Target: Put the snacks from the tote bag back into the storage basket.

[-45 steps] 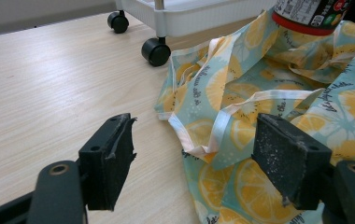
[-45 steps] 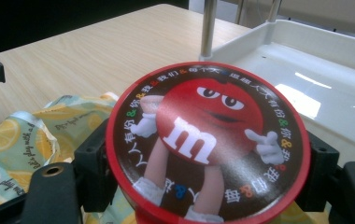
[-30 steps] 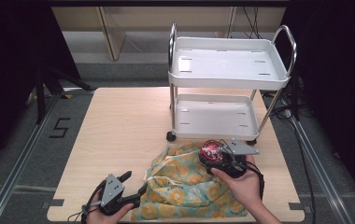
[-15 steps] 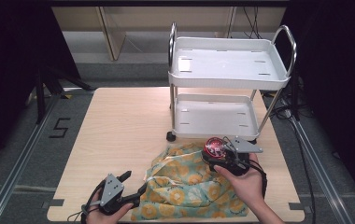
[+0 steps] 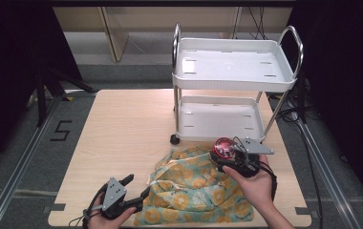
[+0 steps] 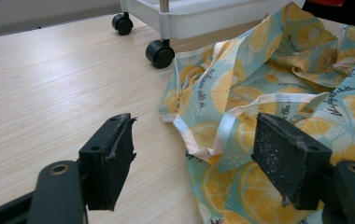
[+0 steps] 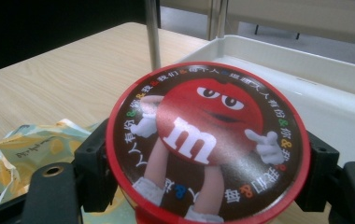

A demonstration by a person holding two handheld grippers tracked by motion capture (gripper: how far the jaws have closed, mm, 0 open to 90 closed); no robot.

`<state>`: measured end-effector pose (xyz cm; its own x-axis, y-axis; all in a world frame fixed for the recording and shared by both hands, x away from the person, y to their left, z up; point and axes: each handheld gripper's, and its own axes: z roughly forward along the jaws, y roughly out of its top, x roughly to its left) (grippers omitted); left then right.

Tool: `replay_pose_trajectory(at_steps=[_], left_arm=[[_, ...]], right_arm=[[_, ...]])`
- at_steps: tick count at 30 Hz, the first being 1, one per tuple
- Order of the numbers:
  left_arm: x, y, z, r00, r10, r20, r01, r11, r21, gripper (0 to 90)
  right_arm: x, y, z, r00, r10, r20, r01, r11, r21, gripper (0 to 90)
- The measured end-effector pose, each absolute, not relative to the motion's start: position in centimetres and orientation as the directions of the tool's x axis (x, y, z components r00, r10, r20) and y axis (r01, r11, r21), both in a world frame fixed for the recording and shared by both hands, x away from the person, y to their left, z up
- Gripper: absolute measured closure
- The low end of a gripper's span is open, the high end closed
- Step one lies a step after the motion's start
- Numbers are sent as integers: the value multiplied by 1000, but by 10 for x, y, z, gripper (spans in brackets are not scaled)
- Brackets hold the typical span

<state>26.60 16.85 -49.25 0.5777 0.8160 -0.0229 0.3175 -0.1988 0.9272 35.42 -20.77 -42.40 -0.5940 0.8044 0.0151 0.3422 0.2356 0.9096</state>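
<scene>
My right gripper (image 5: 227, 153) clamped the stiff, probably slippery round tin (image 7: 207, 140) by its rim; my left gripper (image 6: 199, 154) gaped near the tabletop's front edge.

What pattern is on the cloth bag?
Yellow lemon slices on light teal, with cream straps; the cloth bag shows best in the left gripper view.

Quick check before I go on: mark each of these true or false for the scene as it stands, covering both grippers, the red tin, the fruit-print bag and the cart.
1. The right gripper is clamped on the red round tin. True.
2. The left gripper is shut on the bag's strap. False: its jaws stand open, with the white strap lying between them.
3. The tin already sits on the cart's lower shelf. False: it is held above the fruit-print bag, in front of the white cart.
4. The cart's top shelf holds nothing. True.
</scene>
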Motion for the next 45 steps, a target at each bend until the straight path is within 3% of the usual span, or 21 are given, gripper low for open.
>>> replay_pose_trajectory(at_steps=[45], left_arm=[[264, 170, -490, 574, 819, -24, 312, -191, 931, 283]], right_arm=[[365, -233, -420, -518, 854, 36, 367, 184, 912, 265]])
